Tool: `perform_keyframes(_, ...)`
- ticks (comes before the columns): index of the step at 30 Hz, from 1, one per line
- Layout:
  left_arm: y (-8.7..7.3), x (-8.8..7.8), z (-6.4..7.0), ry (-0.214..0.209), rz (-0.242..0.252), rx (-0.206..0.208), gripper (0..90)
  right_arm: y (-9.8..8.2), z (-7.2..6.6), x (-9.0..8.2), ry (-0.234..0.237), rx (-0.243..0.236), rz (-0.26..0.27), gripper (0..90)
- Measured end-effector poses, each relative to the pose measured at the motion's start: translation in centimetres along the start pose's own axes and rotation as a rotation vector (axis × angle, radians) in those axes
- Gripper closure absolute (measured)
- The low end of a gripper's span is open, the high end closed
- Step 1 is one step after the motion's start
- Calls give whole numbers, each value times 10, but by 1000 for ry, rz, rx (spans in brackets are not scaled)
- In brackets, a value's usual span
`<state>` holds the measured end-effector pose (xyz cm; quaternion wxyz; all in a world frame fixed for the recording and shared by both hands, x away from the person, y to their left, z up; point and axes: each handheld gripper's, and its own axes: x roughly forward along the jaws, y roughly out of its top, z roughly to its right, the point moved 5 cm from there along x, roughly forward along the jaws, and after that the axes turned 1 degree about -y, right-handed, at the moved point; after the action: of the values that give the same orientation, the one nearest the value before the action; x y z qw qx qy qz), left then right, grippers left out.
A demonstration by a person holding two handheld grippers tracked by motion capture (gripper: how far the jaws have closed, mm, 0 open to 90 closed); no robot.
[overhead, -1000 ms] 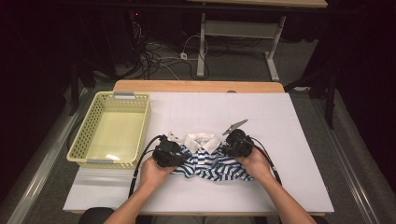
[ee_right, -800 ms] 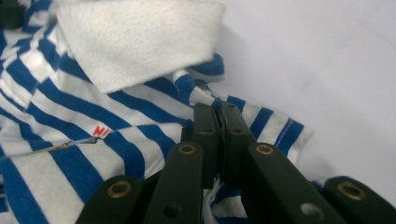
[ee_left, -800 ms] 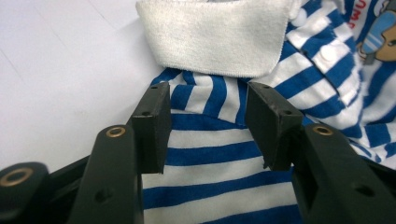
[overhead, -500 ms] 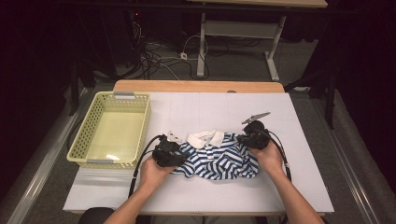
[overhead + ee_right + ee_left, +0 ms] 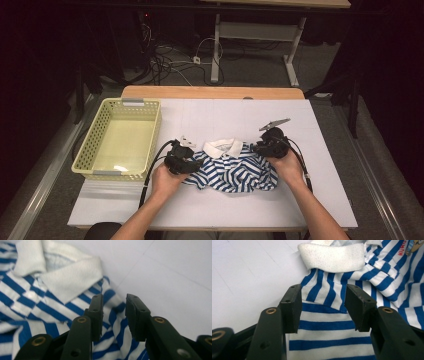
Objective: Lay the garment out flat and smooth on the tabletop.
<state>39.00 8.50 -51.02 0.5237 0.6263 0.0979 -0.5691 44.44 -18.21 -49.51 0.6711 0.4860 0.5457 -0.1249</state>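
Note:
A small blue-and-white striped shirt (image 5: 235,172) with a white collar (image 5: 223,148) lies spread on the white table cover (image 5: 320,200). My left gripper (image 5: 194,162) rests at the shirt's left shoulder. In the left gripper view it (image 5: 323,293) stands open, its jaws wide apart over flat striped cloth (image 5: 324,325) below the collar (image 5: 332,257). My right gripper (image 5: 256,148) is at the shirt's right shoulder. Its jaws (image 5: 113,298) have just been opening; striped cloth (image 5: 117,325) lies in the gap between them, and the pads do not press on it.
A yellow mesh basket (image 5: 134,103) stands at the left of the table, close to my left hand. The table's wooden far edge (image 5: 210,92) runs behind the cover. Cables (image 5: 170,65) and a desk frame (image 5: 260,35) lie on the floor beyond.
My right gripper moved to the right and drew the shirt's right side out, so the shirt lies wider. Its jaws then parted off the cloth. The left hand kept still.

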Motion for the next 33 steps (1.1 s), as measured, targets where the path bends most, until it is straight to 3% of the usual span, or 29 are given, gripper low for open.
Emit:
perform_keyframes(6, 7, 9, -7, -5, -34, -35, 465, 14, 0, 8, 26, 1, -11, 616)
perform_keyframes(10, 12, 16, -9, -3, -68, -35, 473, 13, -1, 23, 30, -19, -68, 601)
perform_keyframes(14, 12, 19, -10, -14, -77, -38, 524, 7, 2, 32, 68, -16, -117, 724)
perform_keyframes(17, 12, 19, -9, -48, -85, -37, 656, 5, 1, 32, 99, -30, -126, 830)
perform_keyframes(21, 15, 20, -7, -72, -123, -34, 815, 5, 1, 29, 96, -39, -121, 862)
perform_keyframes(26, 30, 18, -8, -52, -113, -21, 822, 10, 4, 21, 75, -32, -71, 862)
perform_keyframes(33, 54, 19, -20, -9, -99, -20, 822, 13, 13, 20, 55, 1, -38, 861)
